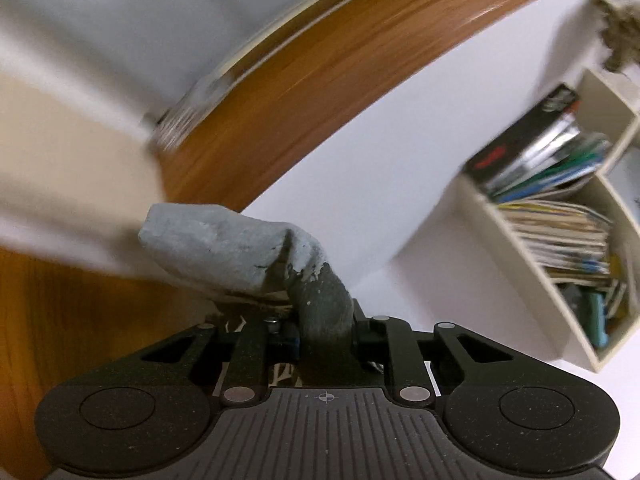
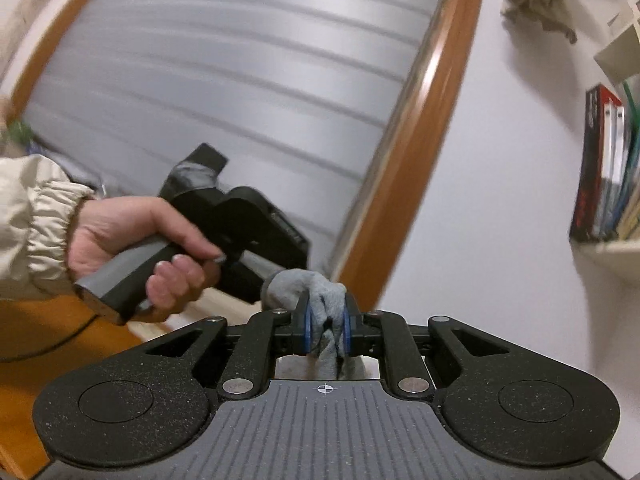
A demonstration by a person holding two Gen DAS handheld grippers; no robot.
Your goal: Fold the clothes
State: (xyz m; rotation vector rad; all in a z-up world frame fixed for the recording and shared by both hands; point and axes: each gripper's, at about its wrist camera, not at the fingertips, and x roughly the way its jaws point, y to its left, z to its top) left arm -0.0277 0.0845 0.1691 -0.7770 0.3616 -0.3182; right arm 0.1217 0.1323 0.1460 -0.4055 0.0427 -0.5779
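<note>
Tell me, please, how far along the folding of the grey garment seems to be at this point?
Done: both grippers have hold of the grey garment. The right gripper is shut on a bunch of it, and the left gripper pinches another part.
In hand: both views face the wall and the window frame, so the cloth seems lifted.
Left: no fold is visible yet; laying it flat and folding remain.

Both views are evenly and softly lit with no hard shadows, heavily smeared by motion blur across the wooden frame (image 1: 320, 80) and shutter (image 2: 240, 80), and bent by fisheye distortion at the edges.
</note>
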